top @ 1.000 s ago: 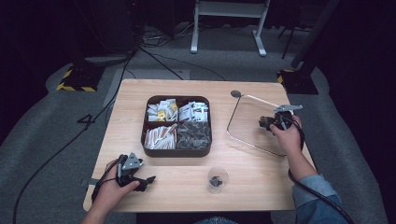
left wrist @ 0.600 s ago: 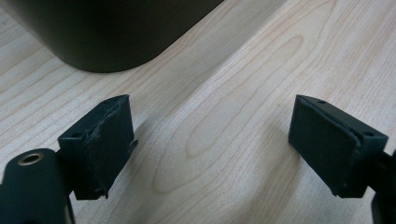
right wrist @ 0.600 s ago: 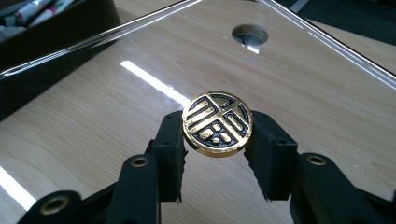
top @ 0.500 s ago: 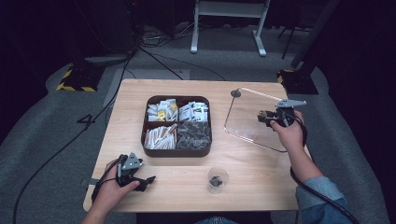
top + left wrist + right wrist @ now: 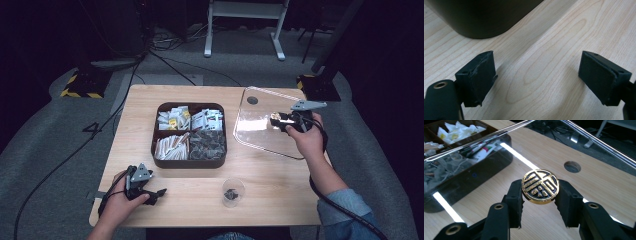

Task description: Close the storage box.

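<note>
Item: clear lid [image 5: 260, 131], far right, tilted; my right gripper [image 5: 539, 195] clamps its gold knob [image 5: 540, 186]. Left gripper [image 5: 536, 82]: jaws wide apart, nothing betw., near-left by tray [image 5: 189, 162].

cup [image 5: 233, 190] contents: too small to tell | tray [image 5: 486, 17]: cut off by top edge

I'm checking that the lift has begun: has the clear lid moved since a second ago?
Yes. The clear lid, held by its gold knob in the right gripper, has tilted up off the table; its far-left corner now sits higher against the table's back edge.
</note>
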